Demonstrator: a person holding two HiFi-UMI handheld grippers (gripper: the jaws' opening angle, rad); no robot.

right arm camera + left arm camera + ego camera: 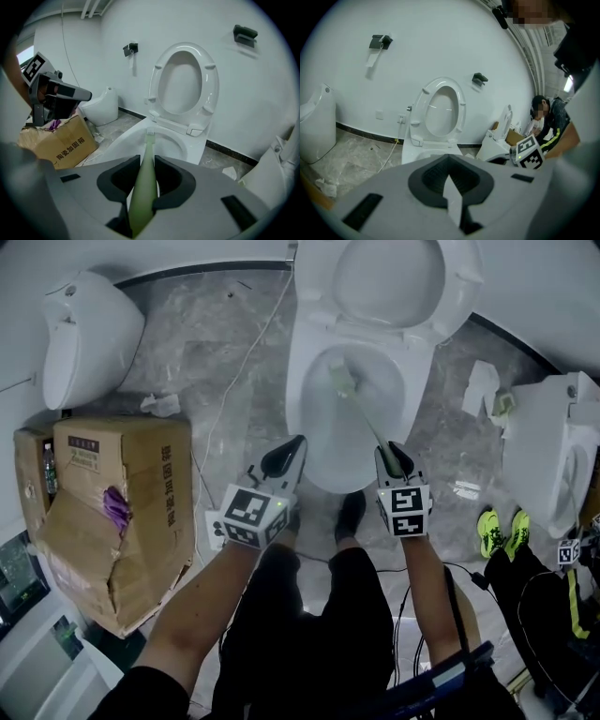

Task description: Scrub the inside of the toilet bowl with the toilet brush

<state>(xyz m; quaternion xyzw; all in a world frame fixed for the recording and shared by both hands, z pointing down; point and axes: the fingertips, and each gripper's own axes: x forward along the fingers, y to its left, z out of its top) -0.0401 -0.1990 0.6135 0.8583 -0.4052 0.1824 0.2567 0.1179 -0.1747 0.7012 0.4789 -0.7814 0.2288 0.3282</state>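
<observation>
The person's dark-clothed legs [309, 634] are filling the bottom of the head view, with both forearms reaching forward above them. At the lower centre, the right gripper [394, 457] is clamping its jaws on the handle of the pale green plastic toilet brush [364, 413]; in the right gripper view that handle [143, 185] is running up between the dark pads toward the bowl. Just to the left, the left gripper [284, 460] is hovering over the near rim with its jaws drawn together on nothing, as the left gripper view [450, 180] is showing. The brush head is sitting inside the white ceramic toilet bowl [298, 390], at the upper centre, close to the back wall of the basin. The white toilet seat [459, 296] is standing raised behind it. A worn brown cardboard box [122, 493] is lying on the grey marble floor [216, 343] at the left, and a pair of neon-green shoes [502, 531] is showing at the right.
</observation>
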